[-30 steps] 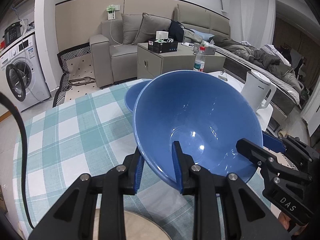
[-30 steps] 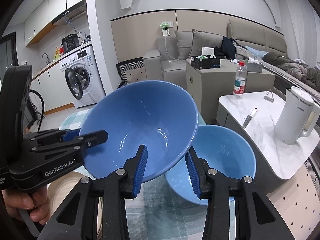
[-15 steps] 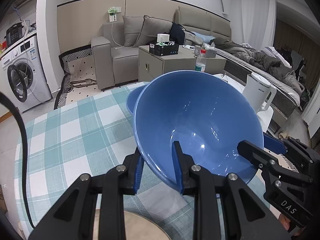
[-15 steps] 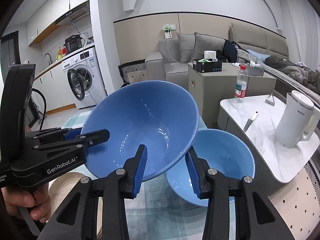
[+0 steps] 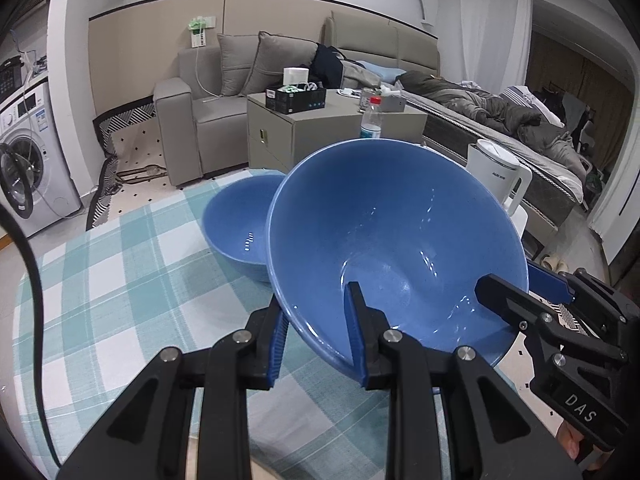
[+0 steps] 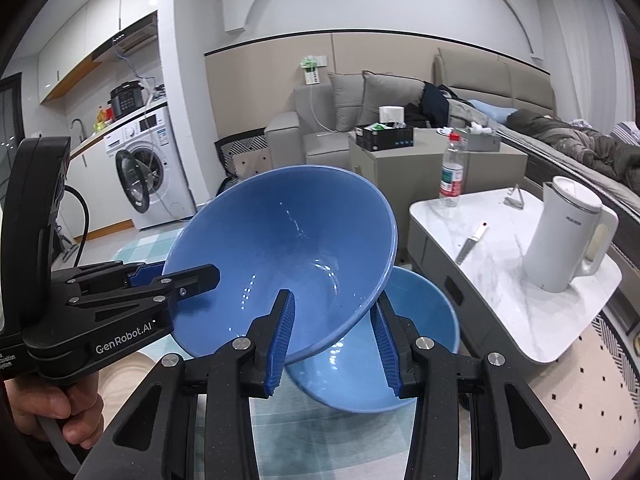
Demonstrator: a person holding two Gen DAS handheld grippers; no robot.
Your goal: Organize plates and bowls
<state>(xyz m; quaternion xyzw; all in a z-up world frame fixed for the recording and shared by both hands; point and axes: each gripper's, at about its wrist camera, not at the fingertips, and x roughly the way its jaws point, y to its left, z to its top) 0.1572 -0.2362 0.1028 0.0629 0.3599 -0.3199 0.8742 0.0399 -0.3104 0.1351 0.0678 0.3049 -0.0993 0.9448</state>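
A dark blue bowl hangs tilted above the checked table, held by its rim from two sides. My left gripper is shut on the near rim, one pad inside and one outside. My right gripper is shut on the rim too, and it shows at the bowl's right edge in the left wrist view. In the right wrist view the dark blue bowl fills the middle, with the left gripper on its left rim. A lighter blue bowl sits on the cloth just behind and below it.
A tan plate lies on the teal checked tablecloth near me. To the right, a marble side table carries a white kettle, a knife and a water bottle. A sofa and a washing machine stand further off.
Both grippers have carried the dark blue bowl a little across the table. The lighter bowl now shows more to its left in the left wrist view. Neither grip has changed.
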